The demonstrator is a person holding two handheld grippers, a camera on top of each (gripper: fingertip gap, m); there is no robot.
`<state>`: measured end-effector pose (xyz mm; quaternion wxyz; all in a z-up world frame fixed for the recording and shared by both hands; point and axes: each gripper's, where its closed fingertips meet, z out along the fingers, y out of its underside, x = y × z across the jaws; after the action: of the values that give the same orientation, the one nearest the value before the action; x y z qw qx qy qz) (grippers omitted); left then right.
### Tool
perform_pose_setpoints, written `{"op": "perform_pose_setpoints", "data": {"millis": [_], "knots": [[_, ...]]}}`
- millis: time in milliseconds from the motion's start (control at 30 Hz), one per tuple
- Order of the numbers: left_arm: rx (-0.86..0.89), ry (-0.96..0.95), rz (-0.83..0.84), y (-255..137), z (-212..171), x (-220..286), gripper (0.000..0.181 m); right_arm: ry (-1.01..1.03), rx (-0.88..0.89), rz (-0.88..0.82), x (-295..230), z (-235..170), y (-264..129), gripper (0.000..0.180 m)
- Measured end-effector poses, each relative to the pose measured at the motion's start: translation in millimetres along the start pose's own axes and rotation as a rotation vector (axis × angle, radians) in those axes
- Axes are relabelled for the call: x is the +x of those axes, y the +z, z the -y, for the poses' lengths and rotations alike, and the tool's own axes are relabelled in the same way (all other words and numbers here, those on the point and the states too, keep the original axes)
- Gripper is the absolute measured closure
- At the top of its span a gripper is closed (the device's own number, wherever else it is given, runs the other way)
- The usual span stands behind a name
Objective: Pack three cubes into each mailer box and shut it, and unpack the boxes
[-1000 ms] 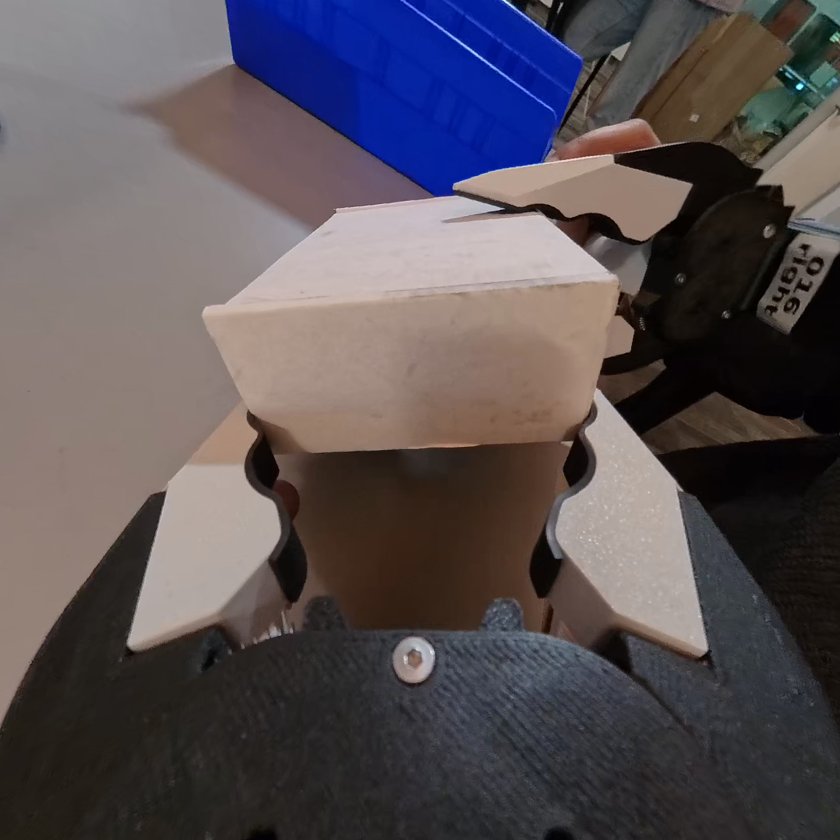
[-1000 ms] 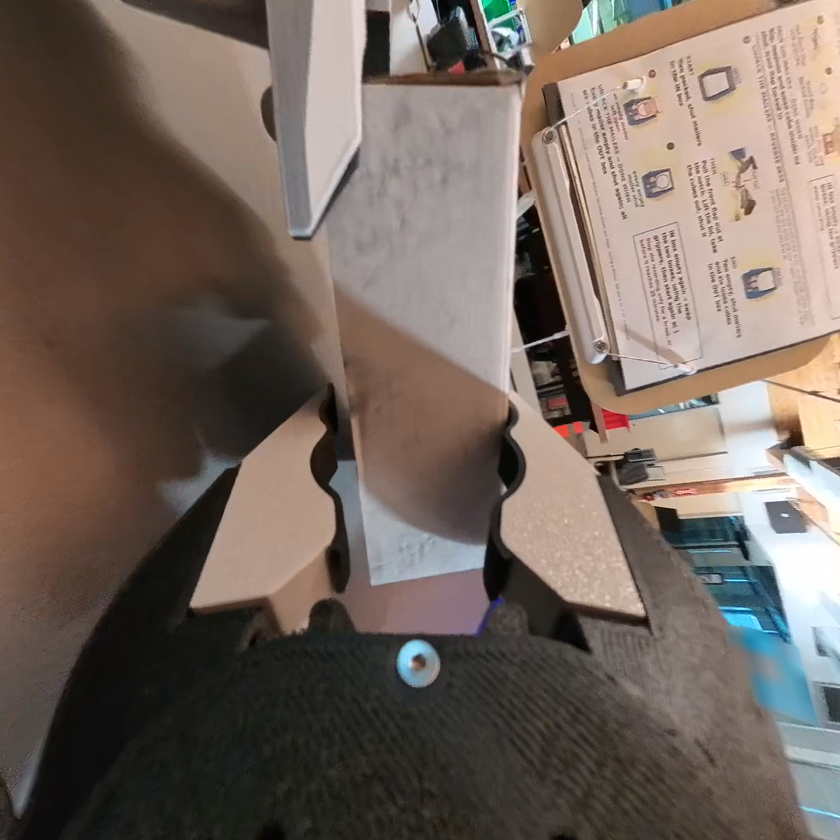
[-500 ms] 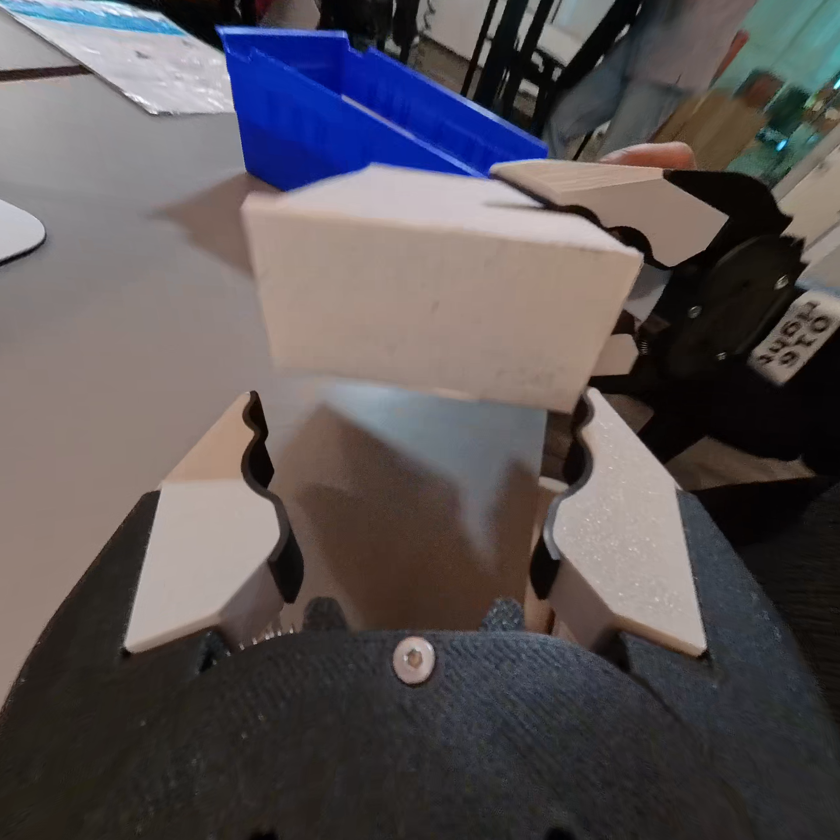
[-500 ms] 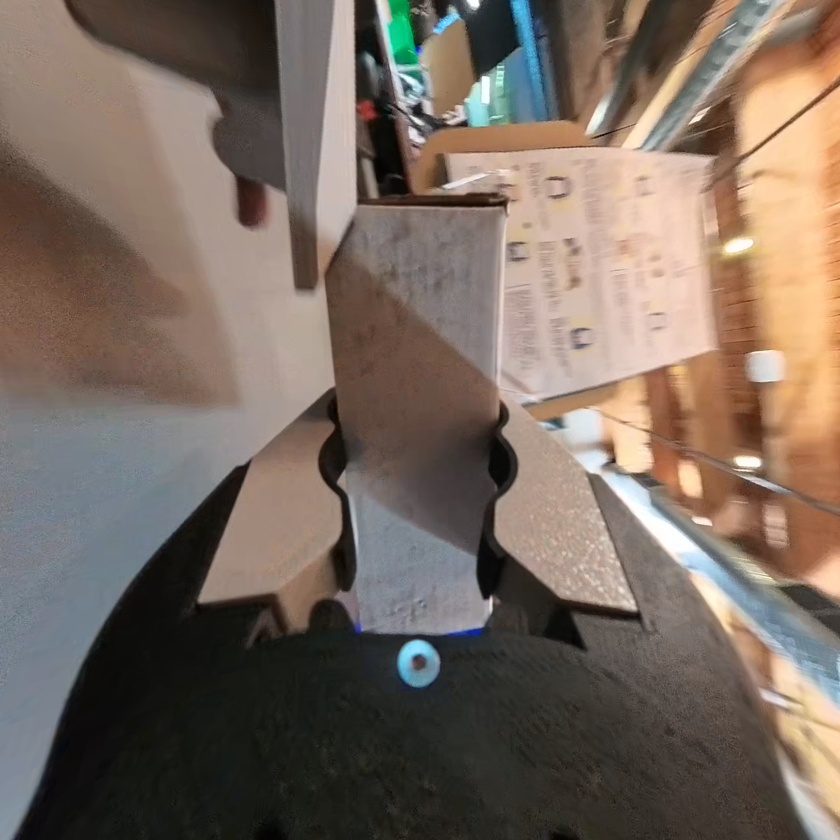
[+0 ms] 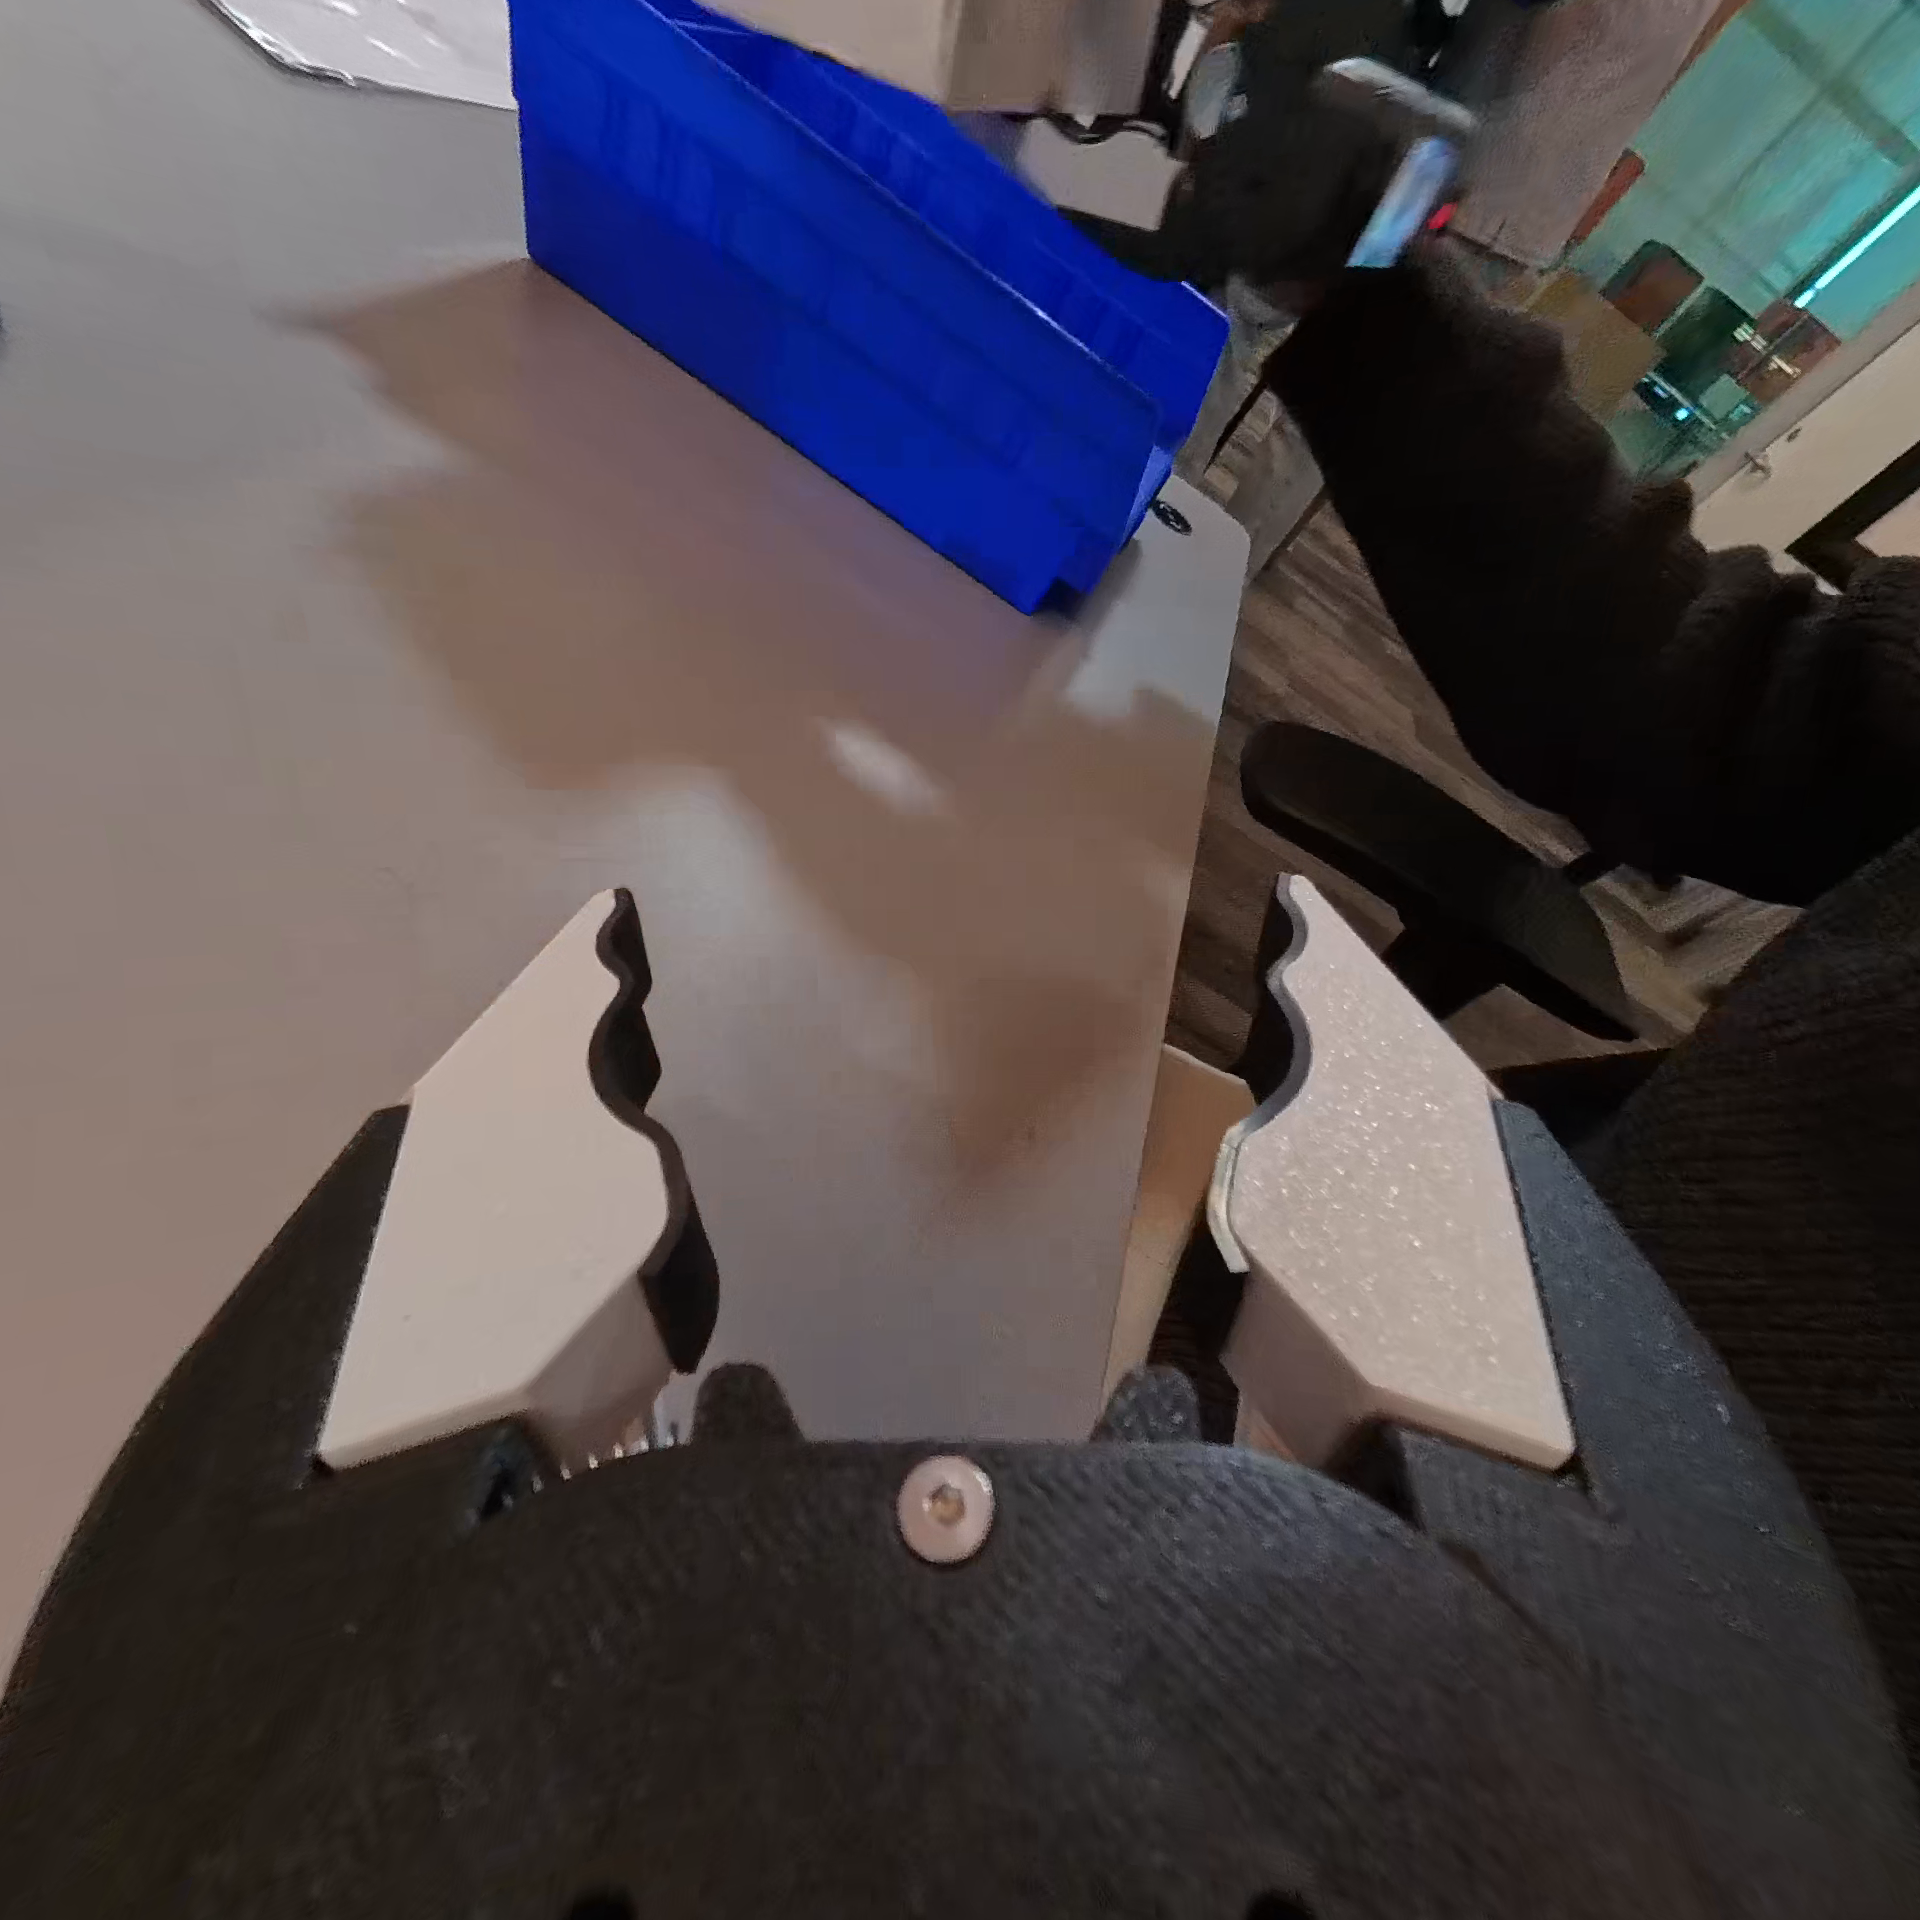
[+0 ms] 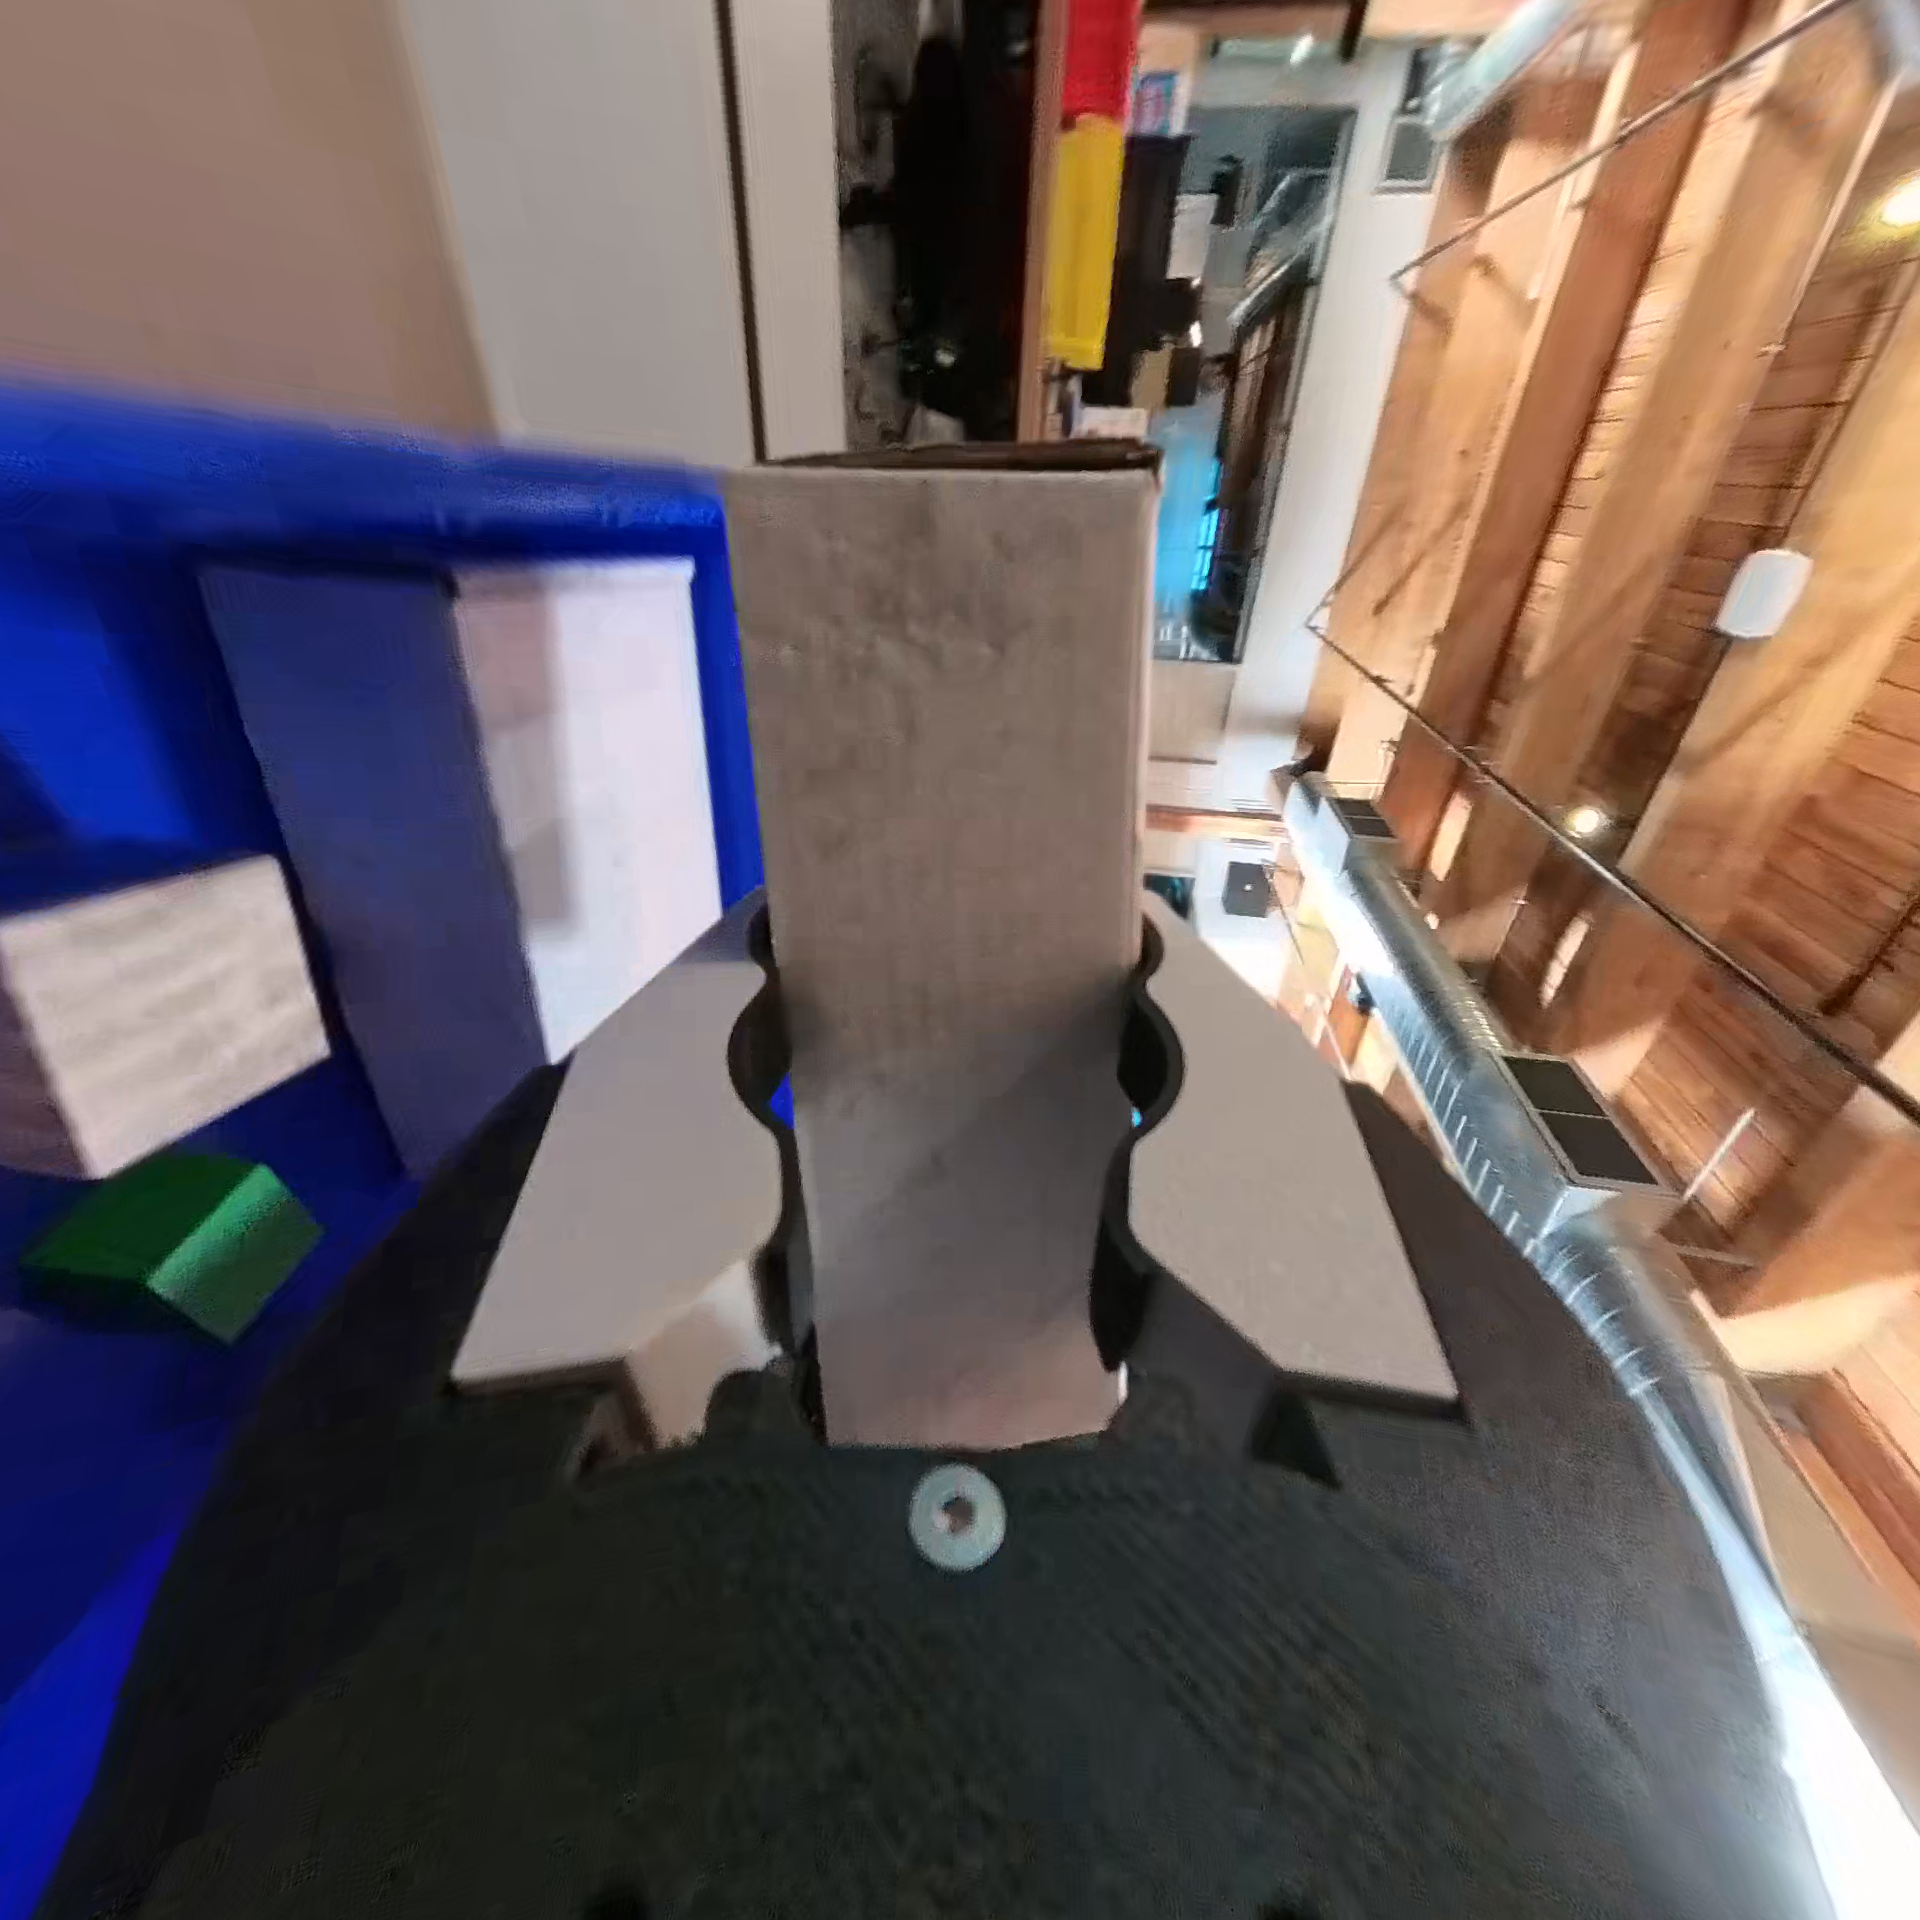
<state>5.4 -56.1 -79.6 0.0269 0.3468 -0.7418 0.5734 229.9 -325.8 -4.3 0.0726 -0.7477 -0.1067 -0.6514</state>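
Mailer box (image 6: pixel 940 831), grey-white cardboard, is riding in my right gripper (image 6: pixel 951 1122), jaws closed on its two broad faces with the box seated deep between them and standing out past the tips, its far end showing a brown corrugated edge. Largest thing around us, the grey table (image 5: pixel 312 727), is carrying the blue bin (image 5: pixel 831 281) near its far right corner; in the right wrist view the box is hanging just beside that bin's blue wall. Inside the bin, two more pale boxes are lying: one (image 6: pixel 582 769) leaning by the wall, another (image 6: pixel 156 997) lower down. Smallest, a green cube (image 6: pixel 177 1236) is resting on the bin floor beneath them. My left gripper (image 5: pixel 951 1081) is hovering over the table's right edge, jaws spread wide and holding nothing.

By my judgement the box is light and fairly stiff, though its walls would cave under a hard squeeze, and the smooth card could slide in my pads. Gripping across the flat sides near an end, as I am doing, seems safest; whether it is loaded I cannot tell.
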Motion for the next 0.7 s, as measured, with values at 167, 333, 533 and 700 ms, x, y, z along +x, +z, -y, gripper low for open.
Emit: {"op": "perform_pose_setpoints", "data": {"millis": [167,333,533,700], "knots": [[0.018,-0.019,-0.008,-3.2,0.3,-1.8,0.069,0.04,0.021,0.081,-24.9,-14.2,34.8,0.116],[0.033,-0.069,-0.021,-4.2,0.3,-8.2,0.071,0.07,0.015,0.159,-43.7,-11.3,49.2,0.116],[0.053,-0.099,-0.022,-9.9,3.7,-14.6,0.071,0.24,-0.065,0.293,-54.7,-31.0,35.1,0.092],[0.056,-0.13,-0.021,-9.0,1.1,-21.4,0.075,0.339,-0.109,0.321,-51.5,-44.9,1.3,0.076]]}}
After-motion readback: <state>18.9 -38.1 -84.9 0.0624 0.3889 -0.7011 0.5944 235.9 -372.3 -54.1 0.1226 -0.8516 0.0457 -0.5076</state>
